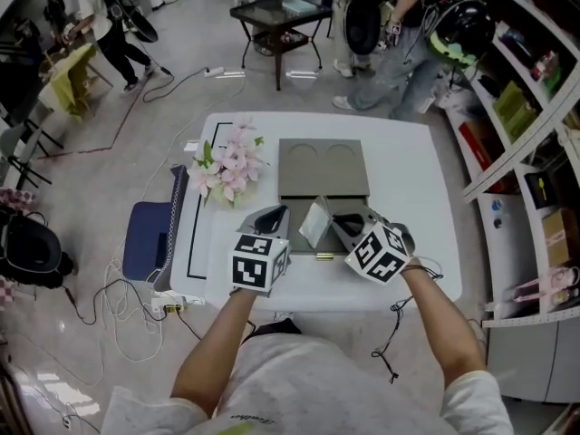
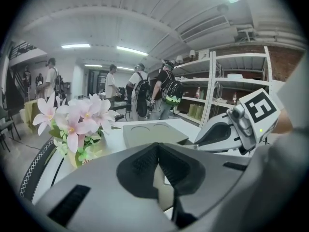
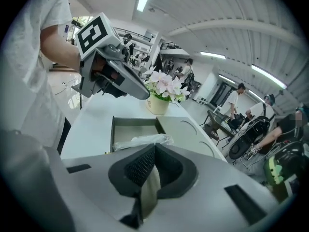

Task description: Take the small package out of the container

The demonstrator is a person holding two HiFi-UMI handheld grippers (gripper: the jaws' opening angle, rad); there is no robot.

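Pale pkg point(image 1: 314, 223) in R gripper point(image 3: 153, 149), over container point(image 1: 323, 168)

The head camera looked steeply down from above the person and took in the whole white counter point(image 1: 408, 198) from some way off. Each tool camera sat close behind its own jaws, low over the counter. The one on the left tool point(image 2: 157, 151) faced along the counter towards the shelves point(image 2: 231, 95), and the one on the right tool point(image 3: 153, 151) faced across it towards the left tool. All three views shared the pink flowers point(image 1: 227, 166) and the grey container point(image 1: 322, 170).
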